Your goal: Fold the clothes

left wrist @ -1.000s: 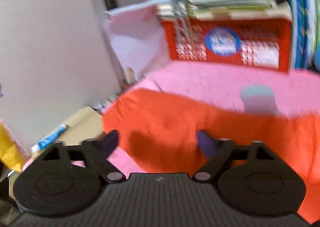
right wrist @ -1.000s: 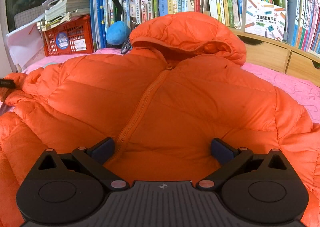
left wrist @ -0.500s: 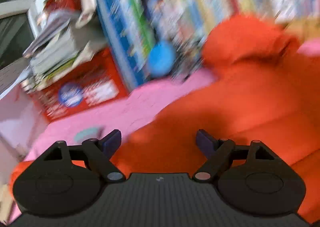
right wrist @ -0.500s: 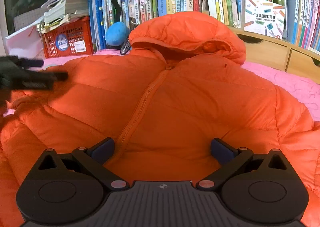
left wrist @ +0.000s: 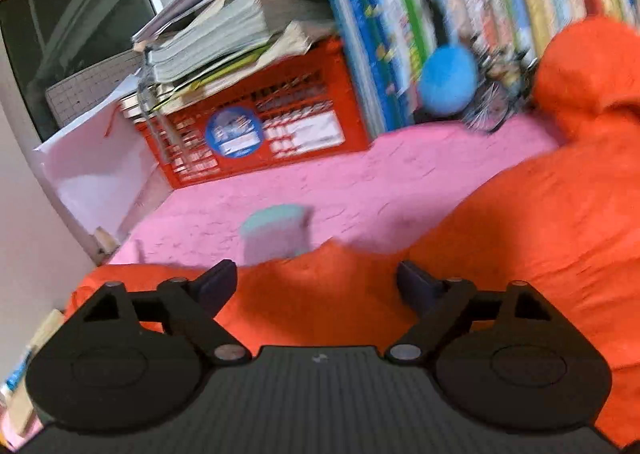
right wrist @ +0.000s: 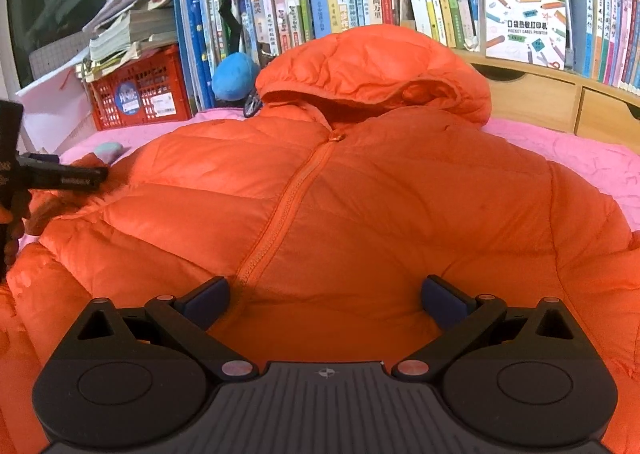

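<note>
Black grippers (right wrist: 325, 296) — dark blue pads (right wrist: 208, 300), silver screws.

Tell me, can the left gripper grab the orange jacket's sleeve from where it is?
Probably yes. The left gripper is open and the orange jacket sleeve lies right between and under its fingers, with nothing on top. The small teal thing sits farther back on the pink cover, out of the way.
</note>
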A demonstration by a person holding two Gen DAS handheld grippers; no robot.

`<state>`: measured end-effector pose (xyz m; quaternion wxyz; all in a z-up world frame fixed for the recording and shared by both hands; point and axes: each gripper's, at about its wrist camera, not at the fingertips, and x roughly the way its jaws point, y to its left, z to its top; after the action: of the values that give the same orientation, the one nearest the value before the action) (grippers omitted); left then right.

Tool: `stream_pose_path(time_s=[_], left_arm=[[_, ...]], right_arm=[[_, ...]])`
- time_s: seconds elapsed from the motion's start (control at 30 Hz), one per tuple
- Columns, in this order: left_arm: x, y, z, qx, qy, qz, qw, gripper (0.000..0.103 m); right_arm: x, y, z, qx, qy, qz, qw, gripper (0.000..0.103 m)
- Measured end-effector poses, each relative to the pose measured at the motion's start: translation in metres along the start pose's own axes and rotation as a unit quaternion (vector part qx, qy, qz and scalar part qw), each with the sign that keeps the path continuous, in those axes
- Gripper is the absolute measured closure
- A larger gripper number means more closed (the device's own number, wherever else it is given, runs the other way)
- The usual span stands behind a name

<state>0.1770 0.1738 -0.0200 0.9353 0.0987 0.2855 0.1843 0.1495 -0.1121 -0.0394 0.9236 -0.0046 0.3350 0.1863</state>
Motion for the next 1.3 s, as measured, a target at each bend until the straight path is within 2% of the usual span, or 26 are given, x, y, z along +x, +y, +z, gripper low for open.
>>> stream_pose_path(time_s=[0.1, 0.2, 0.27, 0.37, 0.47, 0.6, 0.73, 0.9, 0.97, 1.03, 1.07, 1.17, 1.27, 1.3], left_arm=[[-0.025, -0.024, 0.021, 0.010, -0.054, -0.074, 0.9958, 0.015], [-0.044, -0.060, 0.041, 0.032, -0.092, -0.140, 0.9853, 0.009], [-0.044, -0.088, 0.049, 0.051, -0.104, -0.160, 0.9803, 0.008], [-0.030, -0.131, 0.057, 0.085, -0.103, -0.161, 0.9780, 0.009], [-0.007, -0.159, 0.068, 0.076, -0.079, -0.168, 0.9797, 0.009], [0.012, -0.182, 0.076, 0.069, -0.077, -0.157, 0.9821, 0.009], [0.034, -0.207, 0.080, 0.114, -0.067, -0.125, 0.9834, 0.007], [0.054, -0.222, 0.076, 0.139, -0.046, -0.101, 0.9840, 0.007], [0.048, -0.220, 0.075, 0.135, -0.061, -0.110, 0.9828, 0.009], [0.033, -0.213, 0.072, 0.138, -0.085, -0.159, 0.9740, 0.009], [0.025, -0.211, 0.071, 0.149, -0.095, -0.184, 0.9669, 0.008], [0.014, -0.219, 0.067, 0.212, -0.112, -0.181, 0.9539, 0.007], [0.008, -0.208, 0.066, 0.190, -0.107, -0.172, 0.9606, 0.008], [0.004, -0.198, 0.066, 0.169, -0.101, -0.179, 0.9640, 0.008]], right_arm=[[0.000, 0.000, 0.000, 0.000, 0.000, 0.000, 1.000, 0.000], [0.000, 0.001, 0.001, 0.001, 0.000, 0.000, 1.000, 0.000], [0.000, 0.001, 0.001, 0.001, 0.000, 0.000, 1.000, 0.000], [0.000, 0.000, 0.001, 0.003, 0.000, 0.002, 1.000, 0.000], [-0.001, -0.002, 0.001, 0.008, -0.001, 0.006, 1.000, 0.000], [-0.002, -0.006, 0.002, 0.019, -0.004, 0.015, 1.000, 0.000], [-0.005, -0.015, 0.002, 0.045, -0.012, 0.035, 0.998, 0.000], [-0.008, -0.023, 0.002, 0.067, -0.020, 0.054, 0.996, 0.000], [-0.009, -0.023, 0.001, 0.069, -0.021, 0.056, 0.996, 0.000], [-0.009, -0.023, 0.001, 0.071, -0.021, 0.058, 0.996, 0.000], [-0.009, -0.023, 0.001, 0.072, -0.022, 0.058, 0.995, 0.000], [-0.007, -0.023, 0.001, 0.072, -0.021, 0.058, 0.995, 0.000], [-0.007, -0.025, 0.001, 0.078, -0.024, 0.063, 0.995, 0.000], [-0.008, -0.028, 0.001, 0.085, -0.028, 0.068, 0.994, 0.000]])
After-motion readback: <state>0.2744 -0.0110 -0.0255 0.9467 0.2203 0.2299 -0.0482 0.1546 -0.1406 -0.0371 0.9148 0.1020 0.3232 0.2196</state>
